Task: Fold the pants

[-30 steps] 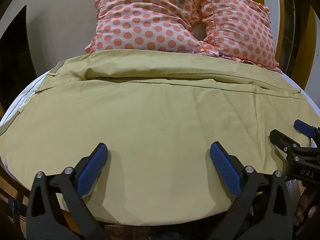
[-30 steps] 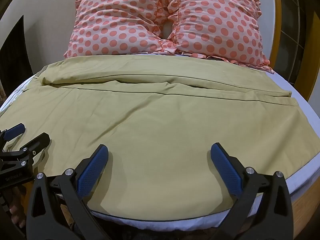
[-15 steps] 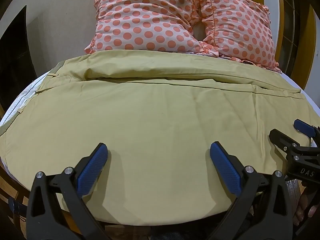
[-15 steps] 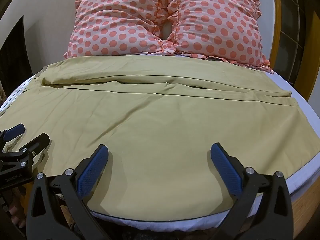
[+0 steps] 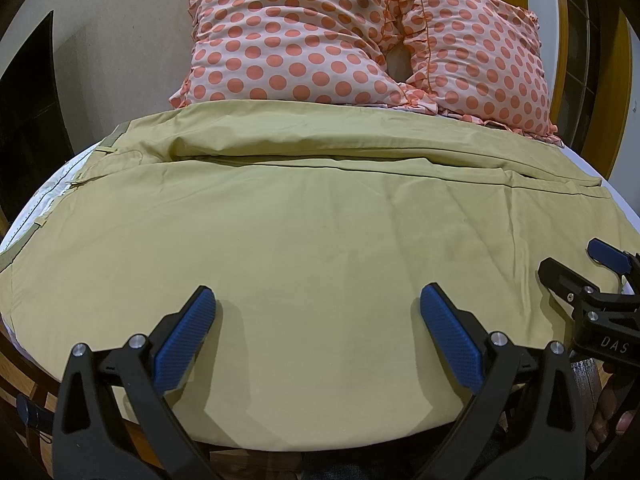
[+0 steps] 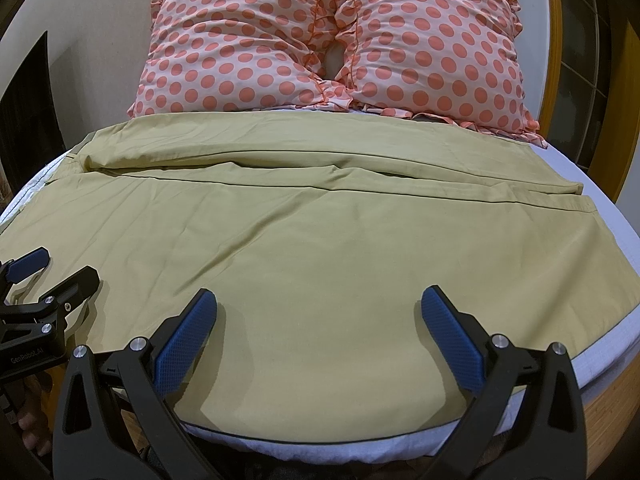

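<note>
Left wrist view has the khaki pants [image 5: 320, 240] spread flat across the bed [image 5: 44, 196], legs running sideways, waistband at the left edge and hems toward the right. The left tool [image 5: 316, 312] sits low over the near edge of the fabric with its blue pads wide apart, nothing between them. The right tool [image 6: 318, 314] is the same deal, spread wide over the near leg and gripping nothing (you can spot each one at the edge of the other's view). Two polka-dot pillows [image 6: 332, 44] sit side by side at the head of the bed, just past the pants.
</note>
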Tool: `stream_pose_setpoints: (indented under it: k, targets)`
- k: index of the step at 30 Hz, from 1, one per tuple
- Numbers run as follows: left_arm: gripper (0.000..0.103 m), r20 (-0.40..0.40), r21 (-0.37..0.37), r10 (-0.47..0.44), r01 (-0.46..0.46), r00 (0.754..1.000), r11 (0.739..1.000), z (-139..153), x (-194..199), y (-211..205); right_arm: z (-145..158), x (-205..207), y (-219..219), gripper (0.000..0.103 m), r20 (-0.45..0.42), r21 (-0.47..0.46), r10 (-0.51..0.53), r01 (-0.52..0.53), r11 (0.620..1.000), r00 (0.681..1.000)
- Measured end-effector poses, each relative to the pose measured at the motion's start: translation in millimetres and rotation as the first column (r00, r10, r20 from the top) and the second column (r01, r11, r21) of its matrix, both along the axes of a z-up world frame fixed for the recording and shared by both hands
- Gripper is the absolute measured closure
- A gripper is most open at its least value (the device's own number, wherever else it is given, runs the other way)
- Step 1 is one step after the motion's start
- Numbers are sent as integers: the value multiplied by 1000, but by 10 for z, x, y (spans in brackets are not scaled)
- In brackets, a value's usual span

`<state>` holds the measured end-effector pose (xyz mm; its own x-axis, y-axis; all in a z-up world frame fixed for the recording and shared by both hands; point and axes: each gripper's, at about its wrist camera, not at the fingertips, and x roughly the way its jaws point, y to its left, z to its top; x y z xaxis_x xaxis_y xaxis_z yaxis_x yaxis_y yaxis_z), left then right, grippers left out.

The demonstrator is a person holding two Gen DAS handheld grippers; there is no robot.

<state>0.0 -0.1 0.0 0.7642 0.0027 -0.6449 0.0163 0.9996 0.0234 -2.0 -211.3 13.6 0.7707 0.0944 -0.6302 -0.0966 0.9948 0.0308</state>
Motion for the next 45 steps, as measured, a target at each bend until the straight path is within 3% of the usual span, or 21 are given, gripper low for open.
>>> stream_pose_setpoints:
  k: [45]
  targets:
    - [2,6,1,0,0,1000,1000,2,-1,0,-27,-14,-24,1,14,2,-7,7,1000,1000]
